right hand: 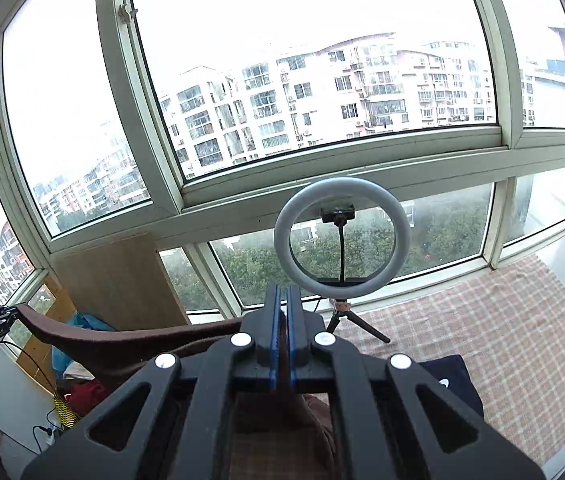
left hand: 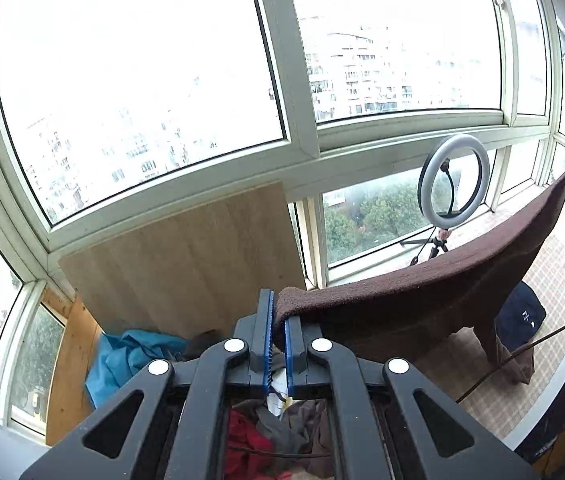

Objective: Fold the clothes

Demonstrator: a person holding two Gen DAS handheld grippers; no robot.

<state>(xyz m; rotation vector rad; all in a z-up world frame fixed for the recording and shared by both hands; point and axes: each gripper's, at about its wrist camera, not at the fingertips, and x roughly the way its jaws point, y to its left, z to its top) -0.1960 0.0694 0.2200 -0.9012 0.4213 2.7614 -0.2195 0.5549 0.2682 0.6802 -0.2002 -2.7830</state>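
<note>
A: How do the jaws stand?

B: The left gripper [left hand: 277, 330] is clamped on one corner of the dark brown fleecy garment [left hand: 422, 292]. The right gripper [right hand: 282, 334] has its blue pads pressed together on the opposite corner.

A: And the garment itself?

B: It hangs stretched in the air between both grippers, above the checked beige cloth [right hand: 482, 320] on the window ledge. The white ring light on a small tripod [right hand: 341, 236] stands near the ledge's far edge.

A: What may go wrong?

B: I think the heavy fabric could slip from a thin corner grip. A low swing might also knock the ring light.
</note>
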